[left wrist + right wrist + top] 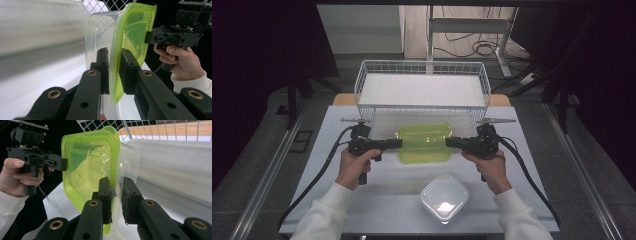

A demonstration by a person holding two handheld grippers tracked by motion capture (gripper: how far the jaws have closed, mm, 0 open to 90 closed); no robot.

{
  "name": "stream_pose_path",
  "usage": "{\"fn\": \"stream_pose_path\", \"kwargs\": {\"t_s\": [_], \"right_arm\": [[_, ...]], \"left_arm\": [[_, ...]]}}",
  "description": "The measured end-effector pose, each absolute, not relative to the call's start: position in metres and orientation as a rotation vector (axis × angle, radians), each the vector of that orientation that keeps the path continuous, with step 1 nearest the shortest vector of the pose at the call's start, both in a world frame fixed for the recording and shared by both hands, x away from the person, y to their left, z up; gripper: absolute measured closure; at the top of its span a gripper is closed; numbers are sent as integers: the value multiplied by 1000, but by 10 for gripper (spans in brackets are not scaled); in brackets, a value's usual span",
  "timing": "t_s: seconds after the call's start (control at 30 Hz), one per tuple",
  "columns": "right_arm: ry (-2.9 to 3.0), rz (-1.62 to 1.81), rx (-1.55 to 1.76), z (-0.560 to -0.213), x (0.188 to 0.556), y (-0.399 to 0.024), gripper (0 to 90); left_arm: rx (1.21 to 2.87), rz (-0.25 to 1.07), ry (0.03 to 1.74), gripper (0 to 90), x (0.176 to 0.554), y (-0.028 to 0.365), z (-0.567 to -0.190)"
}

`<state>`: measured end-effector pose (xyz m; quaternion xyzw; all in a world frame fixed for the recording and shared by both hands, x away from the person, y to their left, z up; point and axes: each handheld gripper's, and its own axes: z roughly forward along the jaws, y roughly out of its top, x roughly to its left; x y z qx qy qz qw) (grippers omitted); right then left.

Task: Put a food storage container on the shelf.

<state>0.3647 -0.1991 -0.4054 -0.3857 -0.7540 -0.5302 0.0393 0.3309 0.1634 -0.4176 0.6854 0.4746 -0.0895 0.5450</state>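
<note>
While both grippers clamp it, the clear plastic food container with a lime-green lid (424,143) sits at mid-table, just near of the white wire basket (422,90).

Left gripper (398,144): jaws closed on the container's left rim, one pad (103,67) on the clear wall side, the other on the green lid.

Right gripper (450,142): jaws pinched on the right rim in like manner, lid edge between the pads (105,195).

Square translucent plastic container with a clear lid (444,197): near edge of the white table (362,200), right of centre, apart from both grippers.
</note>
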Motion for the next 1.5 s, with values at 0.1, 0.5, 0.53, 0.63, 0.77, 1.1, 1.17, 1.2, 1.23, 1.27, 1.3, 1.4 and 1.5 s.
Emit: {"fn": "stream_pose_path", "kwargs": {"t_s": [0.1,0.5,0.53,0.63,0.77,1.1,1.17,1.2,1.23,1.27,1.3,1.4,1.5], "right_arm": [[-2310,-1640,-1174,-402,364,-199,786],[-2313,-1725,-1135,-367,367,-201,786],[-2313,-1725,-1135,-367,367,-201,786],[-2314,-1756,-1117,-355,369,-201,785],[-2337,-1795,-1094,-336,371,-200,785],[-2367,-1798,-1093,-302,391,-196,787],[-2358,-1807,-1092,-297,397,-196,787],[-2355,-1814,-1089,-295,400,-196,787],[-2357,-1816,-1089,-292,404,-196,787],[-2356,-1819,-1087,-290,407,-196,786],[-2352,-1821,-1088,-289,410,-196,786],[-2344,-1824,-1088,-285,421,-194,786],[-2347,-1815,-1082,-282,428,-192,785]], "left_arm": [[1635,-192,1119,793,329,163,-409],[1630,-156,1079,794,333,162,-373],[1629,-153,1076,794,334,162,-371],[1633,-131,1059,795,337,164,-355],[1630,-110,1033,796,340,164,-338],[1627,-70,1030,801,362,166,-308],[1630,-74,1023,800,368,166,-303],[1632,-73,1020,800,373,166,-300],[1635,-69,1020,801,377,167,-298],[1634,-71,1020,801,380,167,-296],[1633,-75,1020,801,385,168,-294],[1635,-71,1013,802,394,170,-291],[1629,-81,1016,802,402,173,-292]]}}
